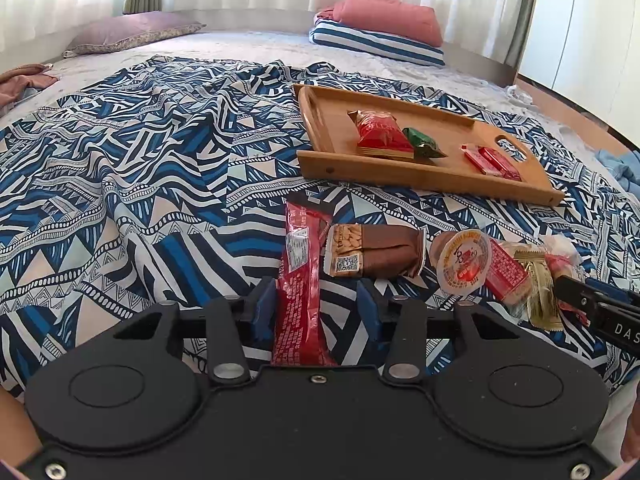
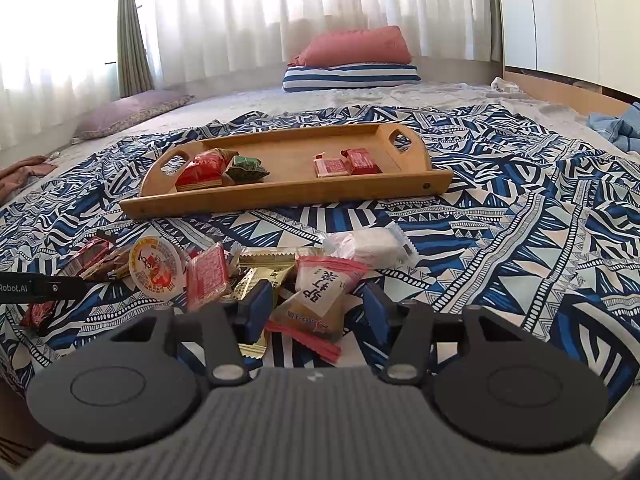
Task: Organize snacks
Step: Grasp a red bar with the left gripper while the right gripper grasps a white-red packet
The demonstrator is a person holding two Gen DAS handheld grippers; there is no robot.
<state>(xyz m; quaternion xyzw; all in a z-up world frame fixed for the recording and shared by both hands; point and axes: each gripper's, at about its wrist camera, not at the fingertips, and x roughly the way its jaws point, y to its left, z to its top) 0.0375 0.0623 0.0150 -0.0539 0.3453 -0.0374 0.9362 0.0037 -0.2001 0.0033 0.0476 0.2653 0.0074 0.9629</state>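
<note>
A wooden tray point(image 1: 320, 162) point(image 2: 280, 196) lies on the patterned sheet and holds a red packet point(image 1: 380, 132) point(image 2: 200, 170), a green packet point(image 1: 424, 144) point(image 2: 245, 169) and two small red packets point(image 1: 490, 160) point(image 2: 346, 163). My left gripper point(image 1: 316, 308) is open with its jaws on either side of a long red wrapper point(image 1: 300, 280), the left pad close against it. My right gripper point(image 2: 316, 310) is open around a tan and pink-edged snack pack point(image 2: 320, 300). A brown bar point(image 1: 380, 250), a jelly cup point(image 1: 464, 260) point(image 2: 158, 266) and more packets lie between.
A white packet point(image 2: 372, 246) lies beyond the right gripper. Gold packets point(image 1: 540, 284) point(image 2: 264, 264) and a red square packet point(image 1: 506, 270) point(image 2: 208, 276) sit in the pile. Pillows point(image 1: 380, 32) point(image 2: 352, 60) lie at the far side of the bed. A blue cloth point(image 2: 620, 128) is at right.
</note>
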